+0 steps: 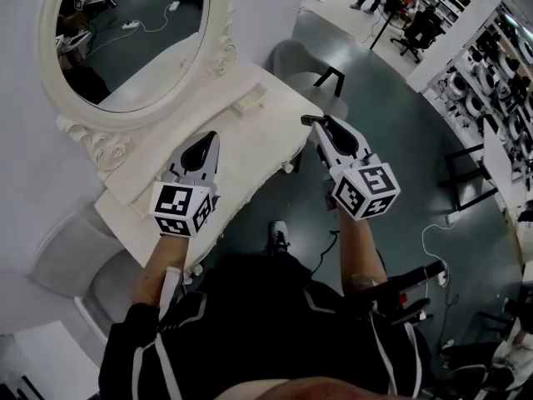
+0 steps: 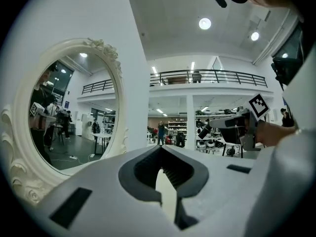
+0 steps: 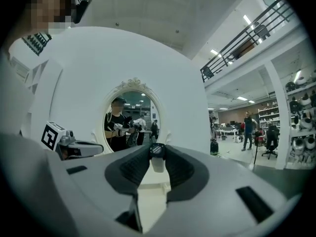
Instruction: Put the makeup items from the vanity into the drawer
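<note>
Right gripper [image 1: 313, 122] pinches a small black-capped white bottle [image 3: 157, 162] at its tips, over the vanity [image 1: 250, 144] edge; probably light, rigid, slick, so hold mid-body. Left gripper [image 2: 160, 149] closed, empty

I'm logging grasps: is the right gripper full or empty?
Full: the right gripper has jaws closed on a small black-capped item, per its own view.

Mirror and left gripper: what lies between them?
Nothing but bare vanity top; the head view shows it between the mirror and the left gripper.
</note>
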